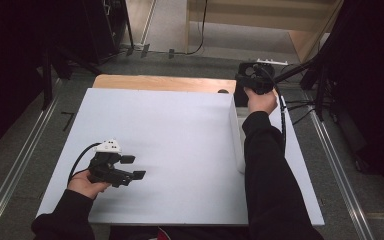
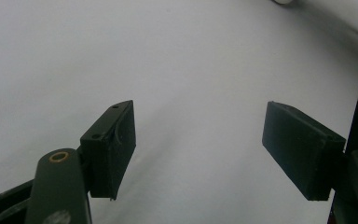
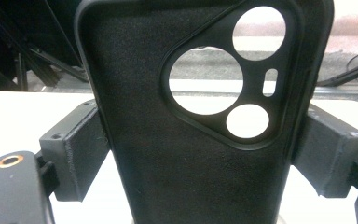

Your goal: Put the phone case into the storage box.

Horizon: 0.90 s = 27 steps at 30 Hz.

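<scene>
On the left of the high view, the left hand-held gripper (image 1: 132, 167) hovers low over the near left part of the bench (image 1: 170, 150), its jaws spread with nothing between them; the left gripper view shows bare white surface under and beyond the two pads. The white board on the bench runs clear across the middle, with a strip of wooden top (image 1: 160, 82) showing past its far edge. Right of centre, a low white box-like thing (image 1: 238, 135) stands on the board, partly covered by the person's right sleeve (image 1: 267, 175), which stretches over it toward the far right corner. There the right hand-held gripper (image 1: 252, 75) is held up past the far edge of the bench. In the right gripper view its jaws pinch a black phone case (image 3: 168, 154) by its two long sides, upright, soft inner face toward the camera, camera cut-outs at the top. Dark stands and cables (image 1: 300, 107) crowd the floor just beyond.
</scene>
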Each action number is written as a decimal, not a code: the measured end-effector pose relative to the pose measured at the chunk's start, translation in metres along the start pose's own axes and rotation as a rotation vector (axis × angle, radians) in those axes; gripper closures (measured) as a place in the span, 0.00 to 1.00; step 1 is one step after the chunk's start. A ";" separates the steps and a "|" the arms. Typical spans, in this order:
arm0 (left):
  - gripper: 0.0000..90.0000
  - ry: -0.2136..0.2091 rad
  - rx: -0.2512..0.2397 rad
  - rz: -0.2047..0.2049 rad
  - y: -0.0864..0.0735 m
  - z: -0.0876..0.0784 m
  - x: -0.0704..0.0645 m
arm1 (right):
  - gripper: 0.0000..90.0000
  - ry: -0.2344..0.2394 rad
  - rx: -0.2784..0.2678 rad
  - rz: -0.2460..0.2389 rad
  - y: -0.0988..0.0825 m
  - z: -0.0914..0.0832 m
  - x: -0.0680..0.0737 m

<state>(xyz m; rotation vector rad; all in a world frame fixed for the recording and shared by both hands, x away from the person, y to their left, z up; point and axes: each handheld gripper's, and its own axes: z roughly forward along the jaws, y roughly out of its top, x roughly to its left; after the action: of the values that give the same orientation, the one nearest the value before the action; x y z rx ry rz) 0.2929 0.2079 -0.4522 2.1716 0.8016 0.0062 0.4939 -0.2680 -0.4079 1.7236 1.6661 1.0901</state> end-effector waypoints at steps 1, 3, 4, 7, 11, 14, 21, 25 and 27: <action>0.28 0.000 0.000 0.000 0.000 0.000 0.000 | 0.13 0.002 0.006 0.010 -0.002 0.001 0.000; 0.28 0.000 0.001 0.000 0.000 0.000 0.000 | 0.13 0.001 0.017 0.008 -0.005 0.003 -0.002; 0.28 -0.001 0.002 -0.001 0.000 0.000 0.000 | 0.13 0.002 0.020 0.009 -0.007 0.005 -0.002; 0.28 0.001 0.005 0.000 0.000 0.000 0.000 | 0.12 0.006 0.030 0.009 -0.011 0.007 -0.003; 0.28 -0.001 0.007 0.000 0.000 0.002 0.000 | 0.12 0.001 0.034 0.000 -0.015 0.008 -0.002; 0.28 0.000 0.006 0.002 0.000 0.001 0.000 | 0.12 -0.002 0.050 -0.006 -0.018 0.010 -0.001; 0.28 -0.001 0.007 0.002 0.001 0.002 0.000 | 0.11 -0.013 0.084 -0.002 -0.026 0.013 -0.001; 0.28 -0.001 0.004 0.000 0.001 0.002 0.001 | 0.11 -0.015 0.091 -0.008 -0.029 0.013 -0.001; 0.28 0.000 0.006 0.001 0.001 0.002 0.001 | 0.11 -0.016 0.093 -0.015 -0.029 0.013 -0.001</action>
<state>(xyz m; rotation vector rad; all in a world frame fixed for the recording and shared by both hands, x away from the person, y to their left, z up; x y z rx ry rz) 0.2949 0.2062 -0.4532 2.1776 0.8012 0.0046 0.4881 -0.2627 -0.4385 1.7702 1.7422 1.0038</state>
